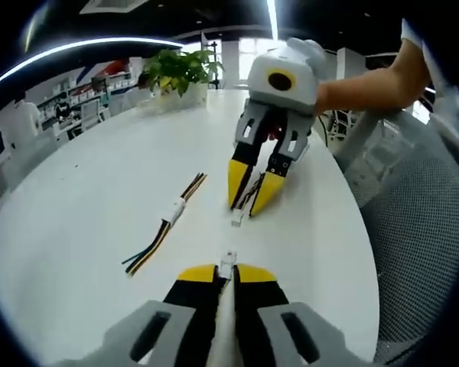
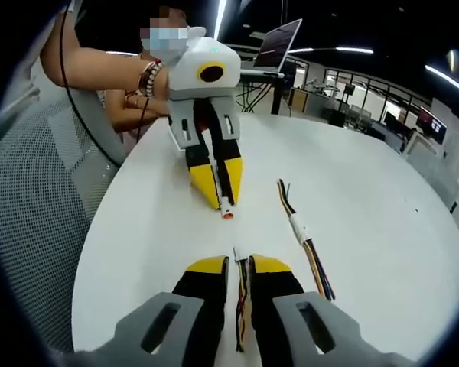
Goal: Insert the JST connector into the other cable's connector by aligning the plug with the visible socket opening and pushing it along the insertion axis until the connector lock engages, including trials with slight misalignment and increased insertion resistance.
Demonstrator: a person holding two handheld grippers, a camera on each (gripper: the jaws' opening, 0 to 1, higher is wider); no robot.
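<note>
Two tools, left (image 1: 226, 269) and right (image 2: 239, 262), each clenched on a cable over a white table (image 1: 84, 206) in an office.

The surface (image 1: 99, 206) looks smooth, white and a little shiny. The gripper fingers (image 1: 237, 180) have yellow plastic tips. The chair (image 2: 38, 191) beside it is grey see-through mesh cloth.

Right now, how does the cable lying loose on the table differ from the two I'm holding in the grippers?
The loose cable lies flat on the table, already joined at a white connector mid-length, wires running out both ends. The cable in the left gripper and the cable in the right gripper are each clamped, white ends facing each other, still apart. All have white connectors; the loose cable and the right gripper's show multicoloured wires.
</note>
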